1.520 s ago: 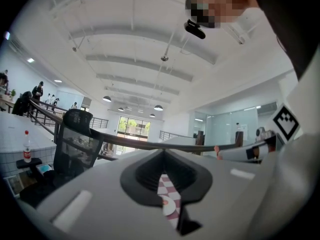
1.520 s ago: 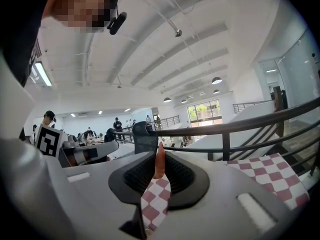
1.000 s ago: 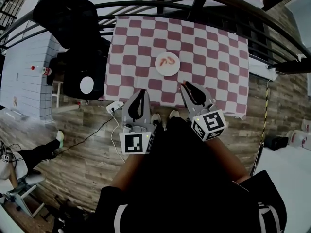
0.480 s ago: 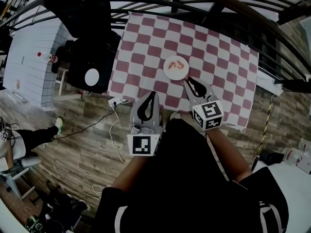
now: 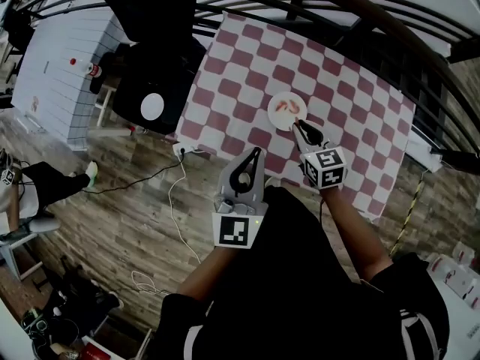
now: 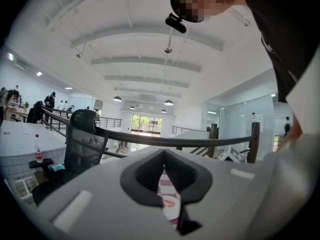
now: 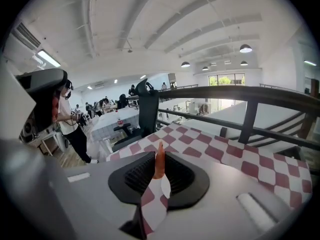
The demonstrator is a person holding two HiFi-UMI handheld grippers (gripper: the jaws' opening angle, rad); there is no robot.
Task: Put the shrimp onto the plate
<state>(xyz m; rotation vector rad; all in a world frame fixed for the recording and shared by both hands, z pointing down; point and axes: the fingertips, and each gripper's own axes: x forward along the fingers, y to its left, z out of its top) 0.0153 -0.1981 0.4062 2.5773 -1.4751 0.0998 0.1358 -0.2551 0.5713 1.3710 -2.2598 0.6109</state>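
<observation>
Checkered table | right gripper jaws clamp shrimp, long axis along jaws, tip outward | left gripper jaws closed, empty

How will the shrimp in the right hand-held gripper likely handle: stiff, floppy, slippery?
Probably stiff: the shrimp stands upright between the right hand-held gripper's pads without drooping. Likely light, since a narrow pinch carries it. Its smooth tapered body may slip.

Orange shrimp, white plate, red-white checked cloth
</observation>
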